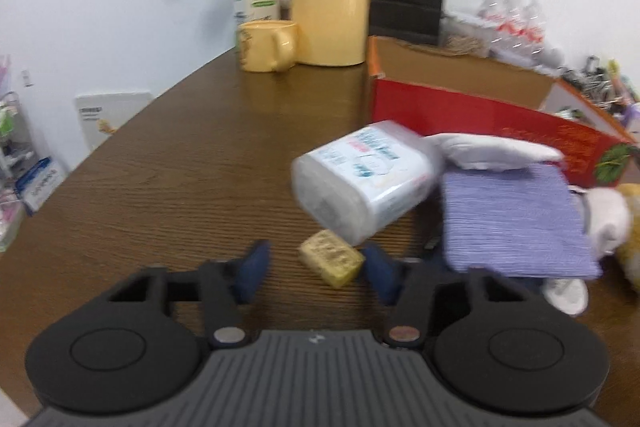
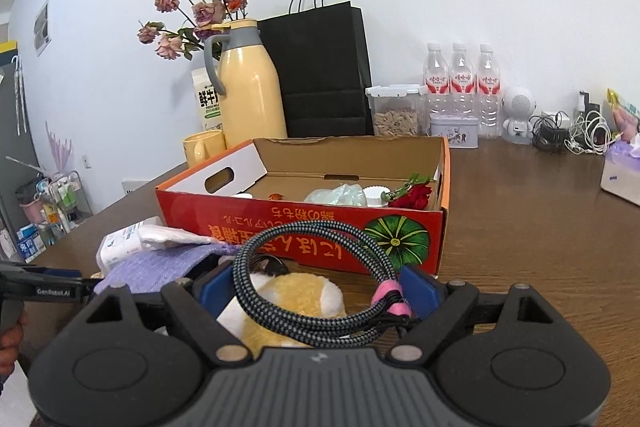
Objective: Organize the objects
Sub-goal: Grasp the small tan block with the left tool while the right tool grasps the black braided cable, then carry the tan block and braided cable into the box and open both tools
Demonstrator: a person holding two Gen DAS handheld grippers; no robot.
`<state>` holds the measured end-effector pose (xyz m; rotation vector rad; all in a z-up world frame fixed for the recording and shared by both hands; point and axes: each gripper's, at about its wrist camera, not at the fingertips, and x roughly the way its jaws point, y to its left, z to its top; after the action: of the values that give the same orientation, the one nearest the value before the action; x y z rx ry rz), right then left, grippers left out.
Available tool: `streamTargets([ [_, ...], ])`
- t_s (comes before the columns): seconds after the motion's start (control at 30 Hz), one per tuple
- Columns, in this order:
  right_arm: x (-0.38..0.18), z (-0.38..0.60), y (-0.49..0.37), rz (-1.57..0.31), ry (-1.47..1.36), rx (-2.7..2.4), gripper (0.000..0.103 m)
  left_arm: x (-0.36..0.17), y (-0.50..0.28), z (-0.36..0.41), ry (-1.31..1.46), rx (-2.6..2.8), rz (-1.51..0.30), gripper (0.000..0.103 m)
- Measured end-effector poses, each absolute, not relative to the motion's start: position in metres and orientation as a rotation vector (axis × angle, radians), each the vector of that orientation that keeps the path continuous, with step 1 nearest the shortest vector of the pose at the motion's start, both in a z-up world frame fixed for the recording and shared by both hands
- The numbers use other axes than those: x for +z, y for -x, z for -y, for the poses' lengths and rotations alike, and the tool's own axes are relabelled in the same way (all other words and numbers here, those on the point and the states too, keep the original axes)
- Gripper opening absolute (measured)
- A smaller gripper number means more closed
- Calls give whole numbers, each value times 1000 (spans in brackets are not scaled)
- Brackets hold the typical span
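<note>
My left gripper [image 1: 316, 267] is open, its blue fingertips on either side of a small yellow sponge block [image 1: 331, 263] on the brown table. A tilted tissue pack [image 1: 362, 181] sits just beyond, beside a purple cloth [image 1: 514, 223] and white cloth [image 1: 496, 149]. My right gripper [image 2: 316, 291] is shut on a coiled braided cable [image 2: 312, 275] with a pink tie, held above a yellow-white plush toy [image 2: 296, 303]. The red cardboard box [image 2: 304, 227] stands open ahead, holding a red rose [image 2: 414, 195] and small items.
A yellow thermos [image 2: 250, 91], yellow mug [image 2: 202, 147], milk carton [image 2: 208, 103], dried flowers and black paper bag [image 2: 324, 79] stand behind the box. Water bottles [image 2: 462, 87], a seed container, a tin, chargers and a tissue box [image 2: 622, 171] line the back right.
</note>
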<state>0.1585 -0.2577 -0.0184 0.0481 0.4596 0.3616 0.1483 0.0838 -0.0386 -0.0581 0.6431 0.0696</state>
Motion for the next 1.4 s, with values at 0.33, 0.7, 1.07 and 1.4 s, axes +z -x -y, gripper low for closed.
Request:
streamTargets([
  [0.33,-18,253,-153,-444,-9,371,87,-29,-134,-84,65,74,-599,35],
  [0.7,-11,250,-154,-418,1,370,87,3,-125,-85,46,87,-488,35],
  [1.07,17,229,-180,-328,24,383,87,37,-155,-49,33,-7,-365,35],
  [1.4,34,207,-237,-289,68,362,87,57,-217,-5,50,-66,-299,36],
])
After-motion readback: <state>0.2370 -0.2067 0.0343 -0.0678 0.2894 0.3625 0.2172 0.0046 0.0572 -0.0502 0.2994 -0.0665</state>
